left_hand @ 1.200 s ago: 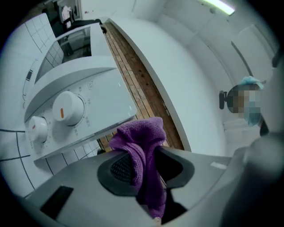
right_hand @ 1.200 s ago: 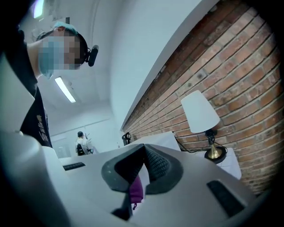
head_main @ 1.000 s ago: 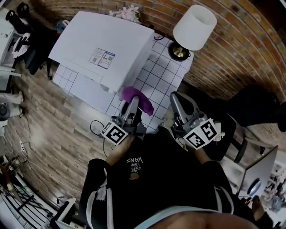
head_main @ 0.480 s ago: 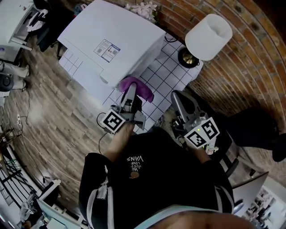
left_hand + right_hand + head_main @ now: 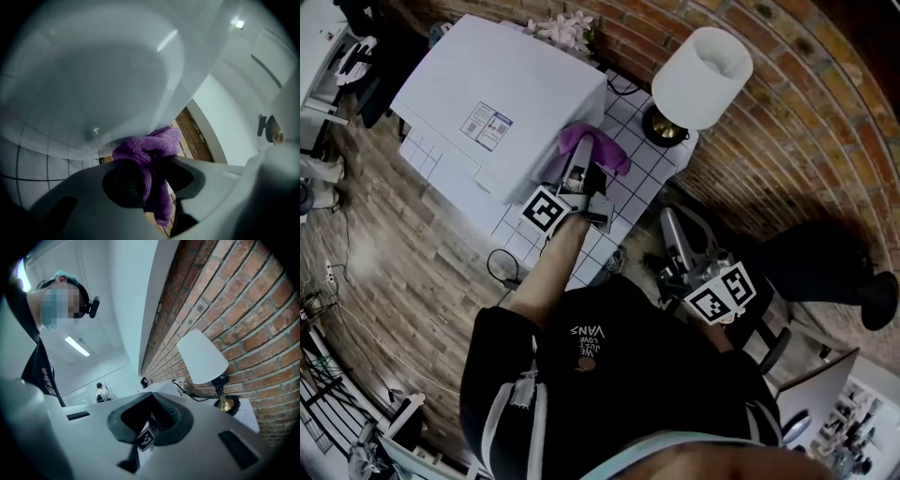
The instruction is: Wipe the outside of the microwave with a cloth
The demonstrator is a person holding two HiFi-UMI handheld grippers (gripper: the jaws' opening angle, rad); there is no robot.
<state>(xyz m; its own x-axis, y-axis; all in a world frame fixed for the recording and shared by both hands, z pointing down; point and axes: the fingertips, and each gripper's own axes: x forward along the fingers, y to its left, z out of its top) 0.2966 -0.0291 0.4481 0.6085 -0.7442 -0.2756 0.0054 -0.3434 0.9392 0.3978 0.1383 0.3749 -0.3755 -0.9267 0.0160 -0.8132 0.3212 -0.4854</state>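
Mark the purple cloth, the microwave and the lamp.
purple cloth (image 5: 605,148), head view, bunched fold
microwave (image 5: 525,80), head view, white top panel
lamp (image 5: 703,75), head view, white shade

My head camera looks steeply down on the microwave (image 5: 502,94) and lamp (image 5: 703,75); the left gripper view sits close against that microwave, just beyond the left claw (image 5: 152,164); the right gripper view tilts upward past the right claw (image 5: 152,399), sharing the lamp.

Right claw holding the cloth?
No, the purple cloth is pinched in the left claw; the right claw is shut on nothing.
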